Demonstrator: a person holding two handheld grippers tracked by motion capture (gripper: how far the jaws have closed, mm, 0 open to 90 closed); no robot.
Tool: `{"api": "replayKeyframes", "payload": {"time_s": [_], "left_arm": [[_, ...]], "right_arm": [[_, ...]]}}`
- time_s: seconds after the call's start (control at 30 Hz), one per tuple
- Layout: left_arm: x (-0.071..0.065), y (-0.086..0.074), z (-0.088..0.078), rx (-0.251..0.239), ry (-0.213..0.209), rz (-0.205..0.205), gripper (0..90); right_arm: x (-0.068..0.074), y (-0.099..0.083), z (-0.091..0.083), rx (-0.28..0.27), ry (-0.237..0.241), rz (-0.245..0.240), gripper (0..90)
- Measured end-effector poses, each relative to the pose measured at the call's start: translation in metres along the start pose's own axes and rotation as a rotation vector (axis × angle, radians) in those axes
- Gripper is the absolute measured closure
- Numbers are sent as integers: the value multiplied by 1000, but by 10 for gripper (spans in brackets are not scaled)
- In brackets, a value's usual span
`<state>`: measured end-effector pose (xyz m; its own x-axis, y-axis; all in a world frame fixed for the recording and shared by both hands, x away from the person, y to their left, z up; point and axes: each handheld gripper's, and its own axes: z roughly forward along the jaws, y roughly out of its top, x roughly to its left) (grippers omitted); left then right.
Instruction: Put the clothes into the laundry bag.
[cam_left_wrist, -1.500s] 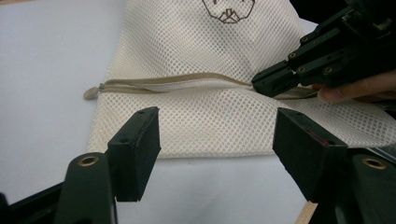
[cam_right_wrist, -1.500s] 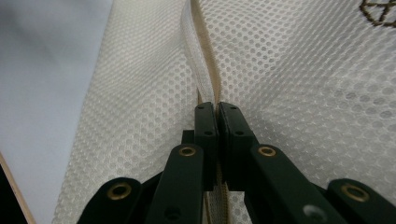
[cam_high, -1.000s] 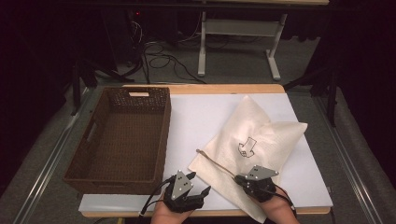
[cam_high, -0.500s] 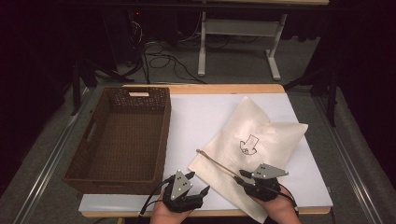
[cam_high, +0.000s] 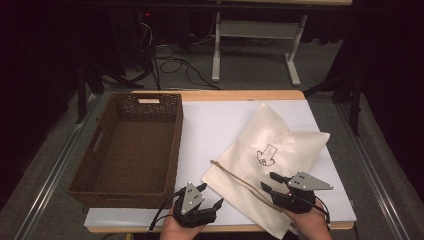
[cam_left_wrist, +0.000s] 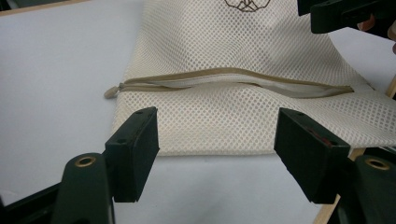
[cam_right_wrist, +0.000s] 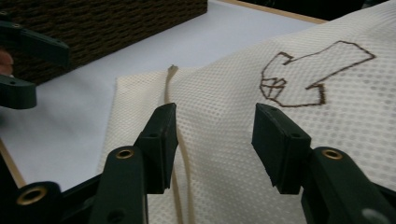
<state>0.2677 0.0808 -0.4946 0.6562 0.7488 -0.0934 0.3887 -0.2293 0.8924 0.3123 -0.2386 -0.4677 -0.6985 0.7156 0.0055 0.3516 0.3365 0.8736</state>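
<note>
A cream mesh bag (cam_high: 280, 145) with a brown line drawing lies flat on the white table sheet. Its tan zipper (cam_high: 240, 177) runs across the near end and gapes slightly (cam_left_wrist: 210, 80). My right gripper (cam_high: 269, 181) hovers just above the bag's near part, beside the zipper (cam_right_wrist: 169, 88). Its jaws have just been opening, and between them (cam_right_wrist: 215, 140) there is only the flat mesh below. My left gripper (cam_high: 211, 194) sits at the table's near edge, left of the bag. It is open and points at the bag's zipper end (cam_left_wrist: 215, 140) without touching it.
A brown wicker basket (cam_high: 177, 140) stands empty on the left half of the table, close to my left gripper. Bare white sheet lies between basket and bag. The wooden table edge runs just behind both hands. A dark floor with cables and a desk frame lies beyond.
My right gripper has lifted a little off the bag and shifted right, and its jaws have gone from shut to open. The left gripper has stayed put.
</note>
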Motion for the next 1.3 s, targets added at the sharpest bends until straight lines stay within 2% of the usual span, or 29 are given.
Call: {"api": "replayKeyframes", "payload": {"time_s": [0.03, 0.13, 0.2, 0.43, 0.53, 0.63, 0.77, 0.83, 0.93, 1.0, 1.13, 1.27, 1.3], "left_arm": [[0, 0, 0, 0, 1, -4, 311], [0, 1, 1, -3, -9, -5, 310], [-2, 3, 3, -5, -19, -1, 306], [-5, 12, 13, -23, -59, -3, 274], [-8, 15, 21, -13, -77, 19, 233], [-10, 18, 28, -10, -78, 34, 202], [-12, 22, 33, -10, -83, 41, 194], [-13, 23, 33, -9, -86, 46, 195], [-13, 23, 31, -15, -84, 45, 197], [-12, 23, 30, -17, -79, 40, 201], [-10, 22, 28, -16, -68, 38, 204], [-9, 21, 25, -15, -57, 36, 205], [-9, 20, 25, -15, -56, 37, 206]], "right_arm": [[-2, -1, 0, -7, -7, -6, 490], [-7, -3, -4, -11, -40, 29, 448], [-10, -4, -7, -19, -63, 35, 425], [-25, -19, -30, -29, -168, 95, 376], [-35, -31, -41, -4, -227, 143, 345], [-45, -43, -50, 7, -266, 199, 288], [-52, -56, -50, 42, -259, 289, 244], [-54, -61, -46, 68, -260, 306, 240], [-54, -63, -41, 80, -243, 322, 250], [-51, -63, -35, 105, -228, 310, 266], [-44, -63, -19, 189, -203, 279, 270], [-42, -60, -15, 206, -209, 255, 324], [-42, -61, -15, 211, -209, 230, 354]]}}
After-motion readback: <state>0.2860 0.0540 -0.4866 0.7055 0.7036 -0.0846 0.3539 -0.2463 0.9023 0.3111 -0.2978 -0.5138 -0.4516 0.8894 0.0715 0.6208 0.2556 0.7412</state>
